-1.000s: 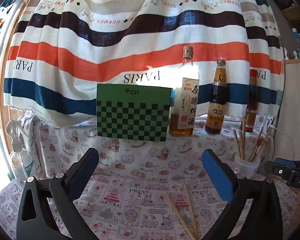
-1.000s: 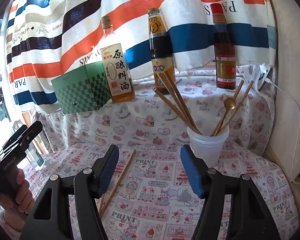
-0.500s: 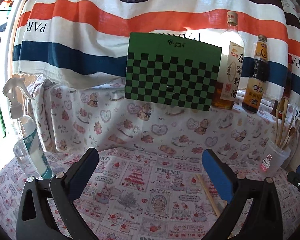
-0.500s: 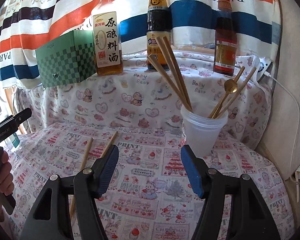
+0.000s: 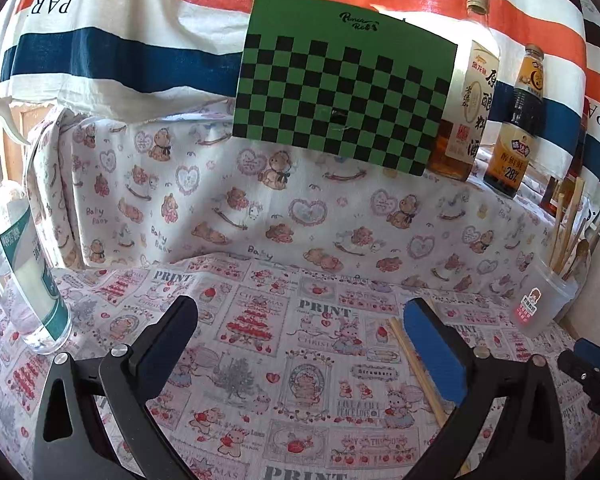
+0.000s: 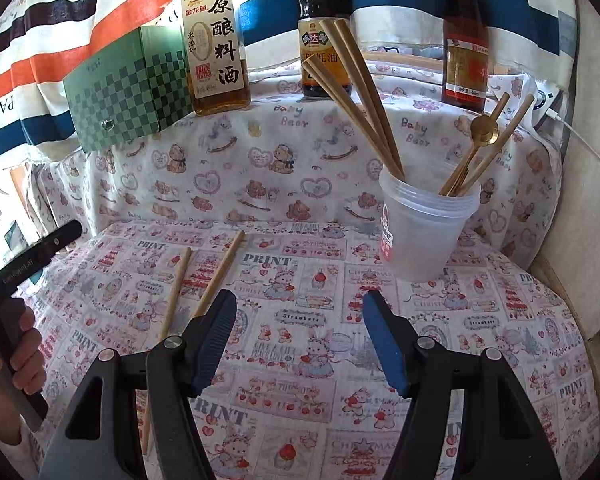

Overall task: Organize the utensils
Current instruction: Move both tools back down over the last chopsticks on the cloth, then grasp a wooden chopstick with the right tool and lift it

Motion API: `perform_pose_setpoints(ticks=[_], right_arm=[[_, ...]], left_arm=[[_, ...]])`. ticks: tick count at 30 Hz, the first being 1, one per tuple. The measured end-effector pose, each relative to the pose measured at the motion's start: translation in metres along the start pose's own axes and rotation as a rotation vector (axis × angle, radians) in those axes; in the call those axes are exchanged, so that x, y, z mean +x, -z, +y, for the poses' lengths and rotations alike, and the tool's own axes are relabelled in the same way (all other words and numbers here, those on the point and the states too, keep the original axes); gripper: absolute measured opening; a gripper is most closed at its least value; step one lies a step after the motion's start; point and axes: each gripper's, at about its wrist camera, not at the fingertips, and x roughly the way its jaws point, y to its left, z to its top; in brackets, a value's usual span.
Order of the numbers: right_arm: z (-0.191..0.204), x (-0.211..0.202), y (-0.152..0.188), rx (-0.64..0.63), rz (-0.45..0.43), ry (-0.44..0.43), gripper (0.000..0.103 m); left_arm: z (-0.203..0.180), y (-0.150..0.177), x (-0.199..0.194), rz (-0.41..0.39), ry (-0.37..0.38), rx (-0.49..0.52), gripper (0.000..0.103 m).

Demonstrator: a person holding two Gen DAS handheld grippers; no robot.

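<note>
**Two chopsticks loose on the cloth, both grippers empty**

Two plain wooden chopsticks point(image 6: 214, 280) lie side by side, slightly apart, on the printed tablecloth point(image 6: 300, 320) toward the tabletop's left half, their far ends aimed at the back edge. Near the back right corner stands a translucent plastic cup point(image 6: 424, 232) holding more wooden chopsticks point(image 6: 360, 92) and a gold metal spoon point(image 6: 485, 131).

The right gripper point(image 6: 300, 336) hangs over the middle of the cloth, its blue-padded jaws well apart with nothing between them; its left finger sits just over the nearer chopstick's lower part. The left gripper point(image 5: 300, 344) also stands wide open and empty, one chopstick showing beside its right finger.

Along the back ledge sit a green checkered box point(image 6: 128, 88) and three sauce bottles point(image 6: 216, 48). A clear spray bottle point(image 5: 20, 264) stands at the left edge.
</note>
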Motion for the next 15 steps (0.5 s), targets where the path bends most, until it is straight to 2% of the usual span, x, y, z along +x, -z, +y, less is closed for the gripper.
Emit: perform_pose_setpoints(ticks=[4,9,12,15], right_arm=[[0.01,0.011,-0.017,0.009,0.087,-0.03,0.07],[0.028,0.042,-0.041,0.031,0.238,-0.113,0.07],[0.042,0.074,-0.053,0.036,0.365,-0.153,0.057],[0.056,0.104,-0.06,0.037,0.435,-0.145,0.044]], left_arm=[[-0.002,0.005,0.01,0.023,-0.03,0.032,0.102],[0.001,0.007,0.018,0.055,0.015,0.009,0.102],[0.004,0.007,0.018,0.054,0.012,-0.013,0.102],[0.0,0.007,0.017,0.051,0.018,0.007,0.102]])
